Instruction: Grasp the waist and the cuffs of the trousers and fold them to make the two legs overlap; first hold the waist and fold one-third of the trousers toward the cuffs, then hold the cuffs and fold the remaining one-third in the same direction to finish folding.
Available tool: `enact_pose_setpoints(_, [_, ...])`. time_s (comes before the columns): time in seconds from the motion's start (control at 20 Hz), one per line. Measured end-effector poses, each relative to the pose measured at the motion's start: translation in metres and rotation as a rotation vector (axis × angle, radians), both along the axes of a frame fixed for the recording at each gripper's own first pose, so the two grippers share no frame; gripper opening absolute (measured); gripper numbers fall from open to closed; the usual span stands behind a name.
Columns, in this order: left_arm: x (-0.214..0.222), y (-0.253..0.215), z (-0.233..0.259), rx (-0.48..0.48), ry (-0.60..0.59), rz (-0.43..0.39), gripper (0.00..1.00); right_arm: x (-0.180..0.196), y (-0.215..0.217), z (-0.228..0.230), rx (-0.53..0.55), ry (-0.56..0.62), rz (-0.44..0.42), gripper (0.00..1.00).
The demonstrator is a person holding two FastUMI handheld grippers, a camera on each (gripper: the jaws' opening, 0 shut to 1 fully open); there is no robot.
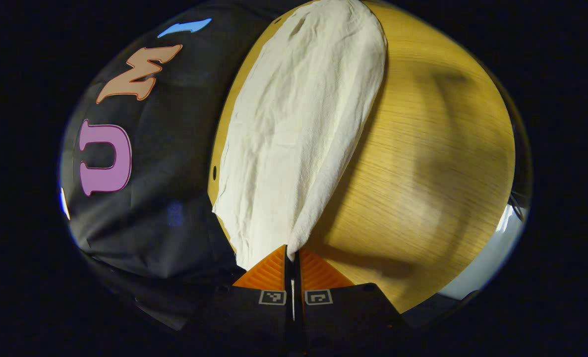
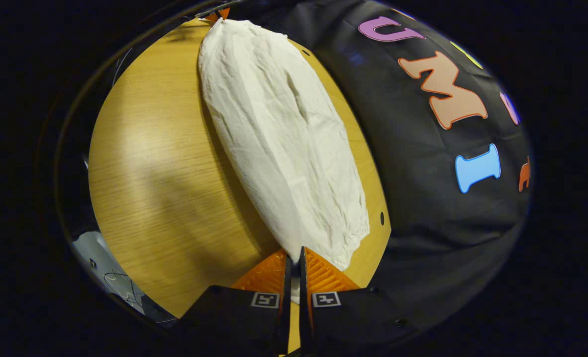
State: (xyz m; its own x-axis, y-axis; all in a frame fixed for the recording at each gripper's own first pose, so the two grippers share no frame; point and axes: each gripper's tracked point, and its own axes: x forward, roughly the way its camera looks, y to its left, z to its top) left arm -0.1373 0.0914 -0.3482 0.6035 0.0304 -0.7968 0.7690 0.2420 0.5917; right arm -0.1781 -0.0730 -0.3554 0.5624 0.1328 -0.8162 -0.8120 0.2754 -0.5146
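Left gripper view: we find the left tongs closed on one end of the trousers, both fingers pressing the cloth. The garment lies as one narrow band on the wooden surface, close to its edge by the booth wall, long axis running straight away from these tongs.

Right gripper view: the right tongs pinch the gathered, elasticated end, which we judge to be the waist. The trousers stretch away towards the far tongs.

We judge the legs already overlapped; the next move calls for carrying the waist a third of the way towards the cuffs.
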Motion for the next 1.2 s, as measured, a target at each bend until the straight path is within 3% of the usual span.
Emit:
enact_pose_setpoints(0.25, [0.056, -0.003, 0.054, 0.037, -0.121, 0.076, 0.0, 0.059, 0.0, 0.041, 0.112, -0.134, -0.069, 0.12])
enact_pose_setpoints(0.55, [0.099, -0.002, 0.086, 0.068, -0.18, 0.075, 0.0, 0.108, 0.006, 0.064, 0.169, -0.213, -0.101, 0.1])
enact_pose_setpoints(0.9, [0.183, -0.01, 0.098, 0.008, -0.229, 0.022, 0.0, 0.164, 0.018, 0.075, 0.148, -0.289, -0.204, 0.1])
enact_pose_setpoints(1.1, [0.227, -0.014, 0.087, -0.095, -0.243, 0.057, 0.0, 0.205, 0.027, 0.074, 0.158, -0.32, -0.298, 0.12])
enact_pose_setpoints(1.2, [0.245, -0.017, 0.074, -0.12, -0.237, 0.064, 0.0, 0.223, 0.033, 0.063, 0.172, -0.32, -0.336, 0.07])
